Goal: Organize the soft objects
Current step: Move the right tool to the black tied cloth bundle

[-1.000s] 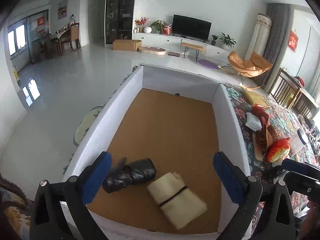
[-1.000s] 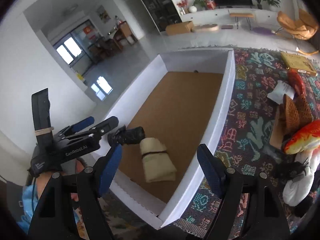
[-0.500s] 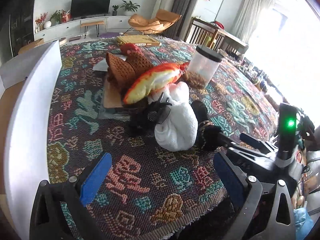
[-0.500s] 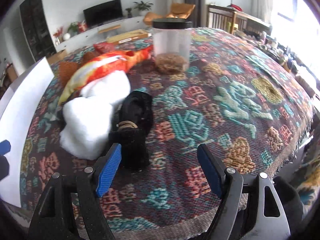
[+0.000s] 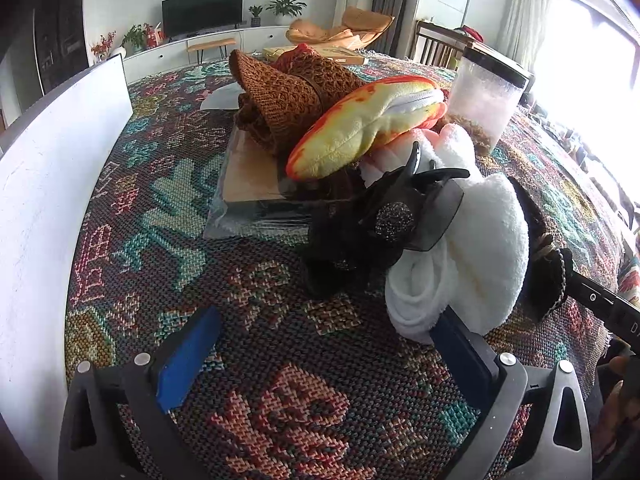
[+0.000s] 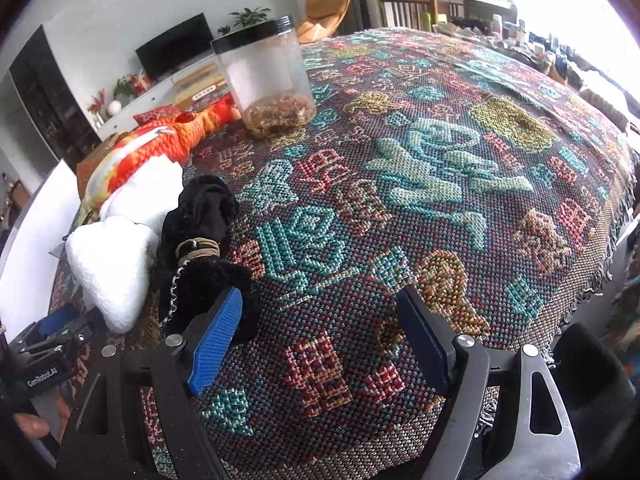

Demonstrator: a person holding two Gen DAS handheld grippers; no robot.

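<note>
A heap of soft things lies on the patterned cloth: a brown knit hat [image 5: 280, 92], an orange-yellow plush fish [image 5: 360, 124] [image 6: 132, 156], a white rolled towel [image 5: 476, 256] [image 6: 116, 264], a black sheer bow [image 5: 380, 224] and a black bundle tied with a band [image 6: 200, 240]. My left gripper [image 5: 324, 356] is open and empty, low over the cloth just short of the bow and towel. My right gripper [image 6: 316, 340] is open and empty, its left finger beside the black bundle.
The white box wall [image 5: 44, 184] stands along the left. A clear jar with a black lid [image 6: 264, 80] [image 5: 486, 96] stands behind the heap. A flat cardboard pack in plastic [image 5: 248, 184] lies under the hat. The cloth's fringed edge [image 6: 592, 276] drops off at right.
Both grippers swung away from the box, where a black roll and a cream roll lay, over to the heap on the cloth, then moved closer and lower to it. Both stayed open.
</note>
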